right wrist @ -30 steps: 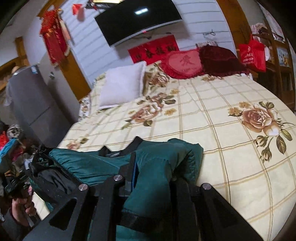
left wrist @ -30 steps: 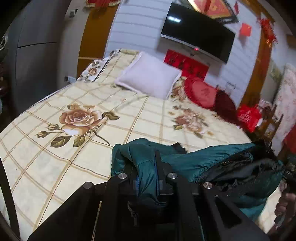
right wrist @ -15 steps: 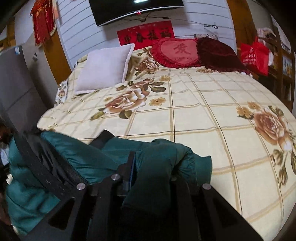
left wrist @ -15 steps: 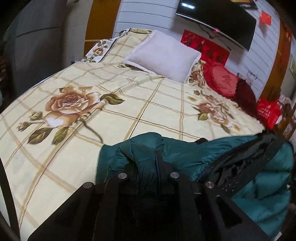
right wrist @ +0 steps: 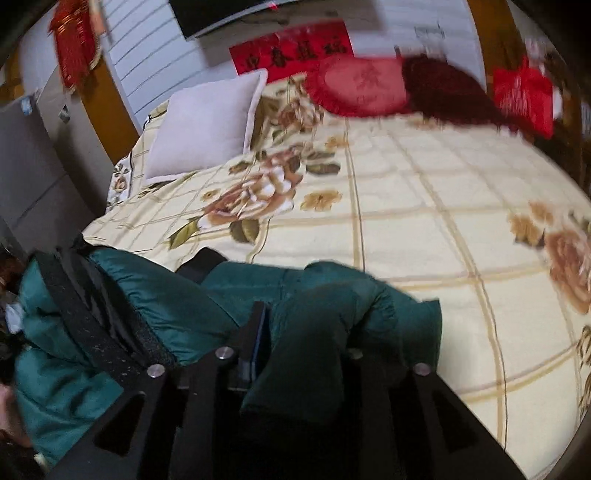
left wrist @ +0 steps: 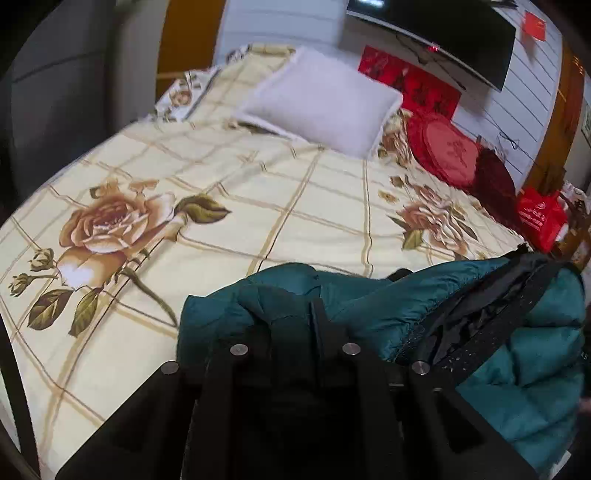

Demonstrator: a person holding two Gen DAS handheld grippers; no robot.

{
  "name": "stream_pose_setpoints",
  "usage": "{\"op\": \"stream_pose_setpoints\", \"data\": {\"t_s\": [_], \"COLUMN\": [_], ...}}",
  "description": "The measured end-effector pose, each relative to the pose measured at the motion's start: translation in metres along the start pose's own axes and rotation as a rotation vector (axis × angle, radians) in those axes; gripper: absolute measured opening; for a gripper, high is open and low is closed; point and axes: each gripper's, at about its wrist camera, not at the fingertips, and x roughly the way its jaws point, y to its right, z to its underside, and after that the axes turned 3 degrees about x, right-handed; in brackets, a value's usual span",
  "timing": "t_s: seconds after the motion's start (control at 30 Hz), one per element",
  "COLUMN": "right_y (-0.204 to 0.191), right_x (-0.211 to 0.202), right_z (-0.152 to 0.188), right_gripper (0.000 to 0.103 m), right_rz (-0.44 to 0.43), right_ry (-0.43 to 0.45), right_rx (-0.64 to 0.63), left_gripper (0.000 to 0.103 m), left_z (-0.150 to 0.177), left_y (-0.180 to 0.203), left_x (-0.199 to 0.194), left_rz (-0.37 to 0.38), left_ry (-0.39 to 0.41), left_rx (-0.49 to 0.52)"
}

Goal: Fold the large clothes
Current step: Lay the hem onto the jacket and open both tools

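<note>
A teal puffer jacket (left wrist: pixel 376 295) with a black lining is held over the near edge of the bed. My left gripper (left wrist: pixel 295 317) is shut on a bunched teal fold at the jacket's left end. My right gripper (right wrist: pixel 295 325) is shut on a bunched fold of the jacket (right wrist: pixel 177 295) at its right end. The jacket stretches between the two grippers, with its black lining and zipper strip (left wrist: pixel 491 317) showing. The fingertips are buried in fabric.
The bed (left wrist: pixel 303 206) has a cream sheet with rose prints. A white pillow (left wrist: pixel 325 99) and red cushions (left wrist: pixel 447 147) lie at the head. A red bag (left wrist: pixel 539 218) stands beside the bed. A TV (left wrist: pixel 436 29) hangs on the wall. A grey cabinet (right wrist: pixel 33 177) stands left.
Both grippers have moved forward over the bed with the jacket, and the views have tilted down. The jacket now hangs more spread between them.
</note>
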Motion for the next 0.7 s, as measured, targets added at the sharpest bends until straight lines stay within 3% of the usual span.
{"op": "stream_pose_setpoints", "data": {"t_s": [0.1, 0.13, 0.2, 0.3, 0.33, 0.37, 0.4, 0.5, 0.7], "right_y": [0.011, 0.013, 0.011, -0.001, -0.003, -0.006, -0.010, -0.023, -0.052], "right_x": [-0.016, -0.024, -0.041, -0.071, -0.077, -0.084, -0.091, -0.108, -0.111], "right_z": [-0.006, -0.008, -0.010, -0.013, -0.013, -0.013, -0.012, -0.011, -0.015], "right_gripper": [0.048, 0.062, 0.078, 0.080, 0.080, 0.080, 0.080, 0.080, 0.080], "right_rz": [-0.088, -0.120, -0.137, -0.140, -0.138, -0.131, -0.118, -0.064, 0.029], "right_ry": [-0.034, -0.034, -0.001, 0.049, 0.053, 0.058, 0.062, 0.077, 0.112], "right_rx": [0.147, 0.197, 0.232, 0.190, 0.183, 0.170, 0.149, 0.058, -0.079], "left_gripper": [0.006, 0.008, 0.013, 0.028, 0.044, 0.073, 0.092, 0.087, 0.086], "left_z": [-0.010, -0.015, -0.024, -0.035, -0.037, -0.040, -0.042, -0.049, -0.058], "left_y": [-0.004, -0.004, -0.002, -0.001, -0.002, -0.001, 0.000, 0.005, 0.025], "left_x": [-0.010, -0.018, -0.034, -0.059, -0.065, -0.073, -0.080, -0.107, -0.115], "left_rz": [0.014, 0.017, 0.026, 0.080, 0.097, 0.112, 0.106, 0.117, 0.107], "left_ry": [-0.068, -0.074, -0.075, -0.077, -0.071, -0.057, -0.041, 0.034, 0.081], "left_rx": [-0.013, -0.010, 0.005, -0.009, -0.014, -0.017, -0.010, 0.024, 0.063]}}
